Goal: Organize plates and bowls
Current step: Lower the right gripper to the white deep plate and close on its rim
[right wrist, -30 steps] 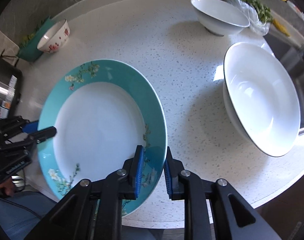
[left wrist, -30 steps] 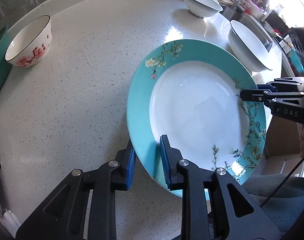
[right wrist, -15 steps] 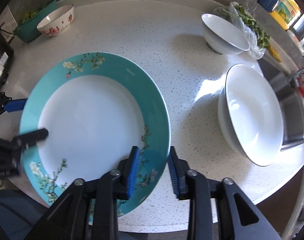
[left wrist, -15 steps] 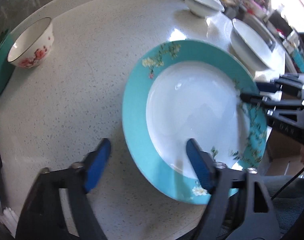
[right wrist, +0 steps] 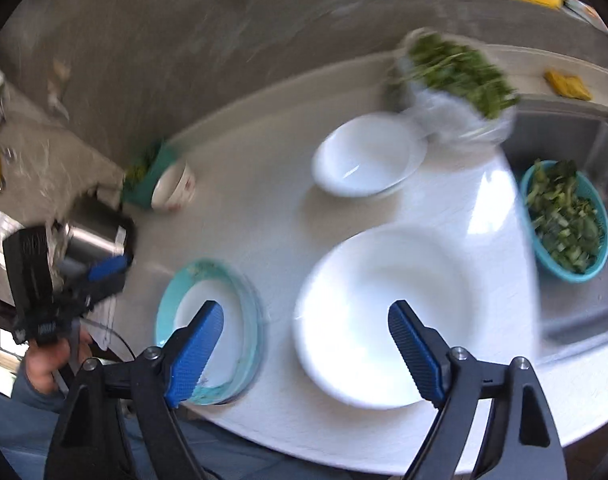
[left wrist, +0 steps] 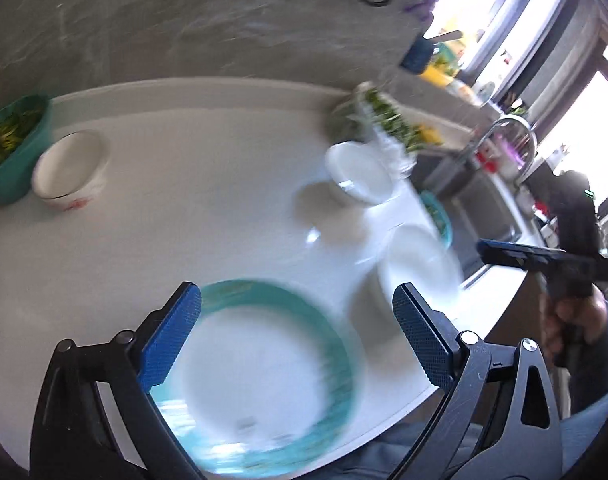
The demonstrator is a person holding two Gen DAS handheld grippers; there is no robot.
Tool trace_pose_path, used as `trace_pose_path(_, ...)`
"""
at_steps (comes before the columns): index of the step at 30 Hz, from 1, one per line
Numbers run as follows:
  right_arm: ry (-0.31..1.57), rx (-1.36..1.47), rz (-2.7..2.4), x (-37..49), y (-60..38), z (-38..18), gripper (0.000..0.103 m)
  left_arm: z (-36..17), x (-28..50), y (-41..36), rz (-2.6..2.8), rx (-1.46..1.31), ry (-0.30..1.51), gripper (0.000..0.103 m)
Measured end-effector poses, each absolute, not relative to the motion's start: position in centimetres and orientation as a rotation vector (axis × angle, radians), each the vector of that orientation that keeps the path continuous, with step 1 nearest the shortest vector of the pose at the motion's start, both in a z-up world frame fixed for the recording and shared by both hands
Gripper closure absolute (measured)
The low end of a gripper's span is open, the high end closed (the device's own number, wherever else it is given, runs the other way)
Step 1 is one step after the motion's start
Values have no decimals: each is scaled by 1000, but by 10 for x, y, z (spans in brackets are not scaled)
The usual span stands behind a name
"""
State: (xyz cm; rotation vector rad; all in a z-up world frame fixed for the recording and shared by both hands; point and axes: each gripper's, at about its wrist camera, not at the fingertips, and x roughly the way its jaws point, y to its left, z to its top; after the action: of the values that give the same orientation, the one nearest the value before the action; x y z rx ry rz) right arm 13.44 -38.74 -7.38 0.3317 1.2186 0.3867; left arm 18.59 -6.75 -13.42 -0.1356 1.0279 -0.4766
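The teal-rimmed plate (left wrist: 263, 376) lies flat on the white counter near its front edge; it also shows in the right wrist view (right wrist: 213, 332). My left gripper (left wrist: 297, 336) is open and empty, raised above the plate. My right gripper (right wrist: 306, 354) is open and empty, raised above the large white plate (right wrist: 384, 320). That white plate shows in the left wrist view (left wrist: 420, 264). A white bowl (right wrist: 368, 158) sits farther back, and a floral bowl (left wrist: 69, 168) stands at the far left. Both views are motion-blurred.
A bag of greens (right wrist: 456, 76) lies behind the white bowl. A teal colander of chopped greens (right wrist: 564, 220) sits in the sink (right wrist: 576, 312) at the right. A teal container of greens (left wrist: 11, 148) stands beside the floral bowl. The stone wall (left wrist: 183, 20) backs the counter.
Both grippers have let go of the teal plate, opened wide and pulled up and back. The plate now rests on the counter.
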Motion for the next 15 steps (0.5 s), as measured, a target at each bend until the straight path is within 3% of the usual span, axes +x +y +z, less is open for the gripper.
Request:
trace_pose_path(7,1351,283,455,168,-463,-130,20,-188,177,-191,-334,-114,1193,7)
trace_pose_path(15,1453,321,570,163,-463,-176,33,-223,173,-228,-253,-104,1231,11)
